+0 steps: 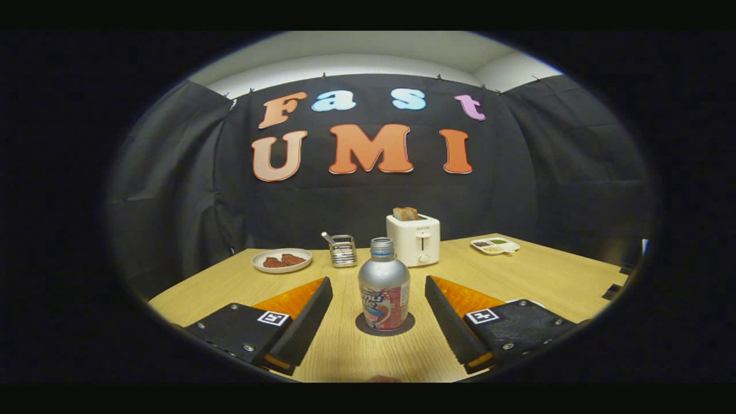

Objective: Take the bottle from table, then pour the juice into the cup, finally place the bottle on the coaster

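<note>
Now, gripper view: tool (379, 322) spread wide, fingers either side of silver metal bottle with red label (384, 293), touching nothing. Bottle upright on dark round coaster (402, 328) on wooden counter (546, 276), cap apparently off, though hard to tell. White toaster (415, 238) beyond. Likely placing done: back straight out, fingers kept clear of bottle sides.
</note>
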Tool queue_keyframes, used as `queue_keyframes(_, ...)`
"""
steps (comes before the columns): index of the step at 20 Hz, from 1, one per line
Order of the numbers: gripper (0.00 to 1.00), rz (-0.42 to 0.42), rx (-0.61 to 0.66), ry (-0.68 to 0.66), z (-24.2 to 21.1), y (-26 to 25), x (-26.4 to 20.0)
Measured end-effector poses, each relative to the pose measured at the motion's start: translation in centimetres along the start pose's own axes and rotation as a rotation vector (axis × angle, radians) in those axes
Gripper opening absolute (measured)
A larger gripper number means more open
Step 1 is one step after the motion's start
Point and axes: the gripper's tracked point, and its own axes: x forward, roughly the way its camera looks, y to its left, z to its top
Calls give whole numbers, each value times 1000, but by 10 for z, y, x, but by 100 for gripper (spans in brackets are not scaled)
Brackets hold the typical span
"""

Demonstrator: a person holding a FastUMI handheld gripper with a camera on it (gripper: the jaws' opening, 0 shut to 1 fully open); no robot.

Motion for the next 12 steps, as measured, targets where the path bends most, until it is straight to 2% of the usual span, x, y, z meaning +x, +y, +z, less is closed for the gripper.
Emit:
queue_keyframes(5, 96, 26, -54, -37, 41, 19, -53)
queue_keyframes(12, 96, 43, -46, -89, 77, 28, -140)
